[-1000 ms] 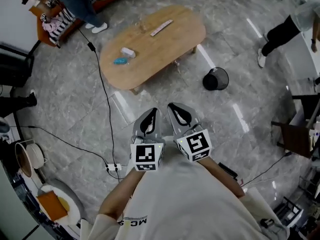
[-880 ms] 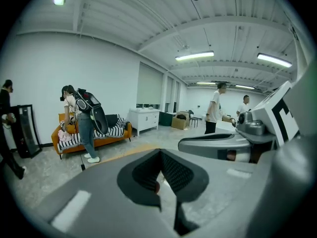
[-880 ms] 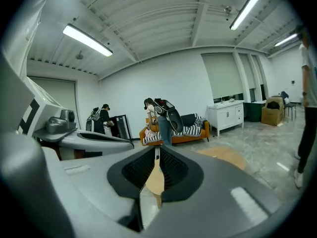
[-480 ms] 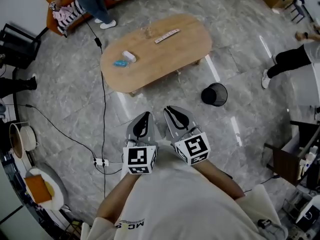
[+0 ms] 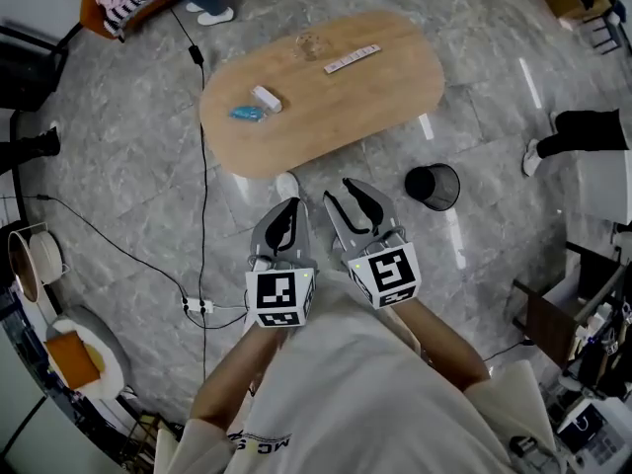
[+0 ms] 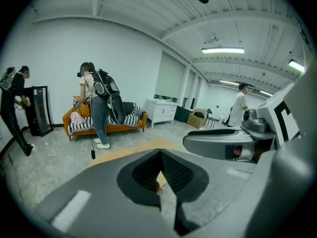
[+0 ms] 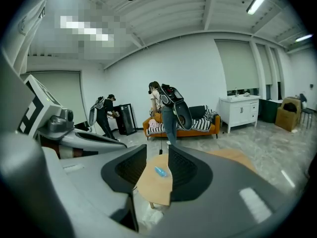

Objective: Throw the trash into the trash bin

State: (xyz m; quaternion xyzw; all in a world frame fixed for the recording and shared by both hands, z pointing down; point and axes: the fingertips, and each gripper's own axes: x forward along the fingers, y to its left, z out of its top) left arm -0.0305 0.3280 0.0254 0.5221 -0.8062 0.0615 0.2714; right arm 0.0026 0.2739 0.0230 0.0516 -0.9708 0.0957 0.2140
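Note:
The oval wooden table (image 5: pixel 336 107) stands ahead of me. On it lie a blue wrapper (image 5: pixel 246 114), a small white piece (image 5: pixel 267 98), a long flat strip (image 5: pixel 353 59) and a clear crumpled bit (image 5: pixel 309 44). A black trash bin (image 5: pixel 433 186) stands on the floor to the right of the table. My left gripper (image 5: pixel 288 207) hangs over the floor short of the table, its jaws shut and empty (image 6: pixel 161 152). My right gripper (image 5: pixel 346 194) is beside it; its jaws have just been opening and hold nothing. The blue wrapper (image 7: pixel 159 171) shows through their gap.
A black cable and a power strip (image 5: pixel 197 306) lie on the floor at my left. A person with a backpack (image 6: pixel 96 108) stands by the orange sofa (image 6: pixel 106 125) beyond the table. Another person's legs (image 5: pixel 578 131) are at the right; furniture lines the room's edges.
I have stepped closer to the table, and both grippers came forward with me. The right gripper's jaws, closed before, now stand apart. The left jaws stay together.

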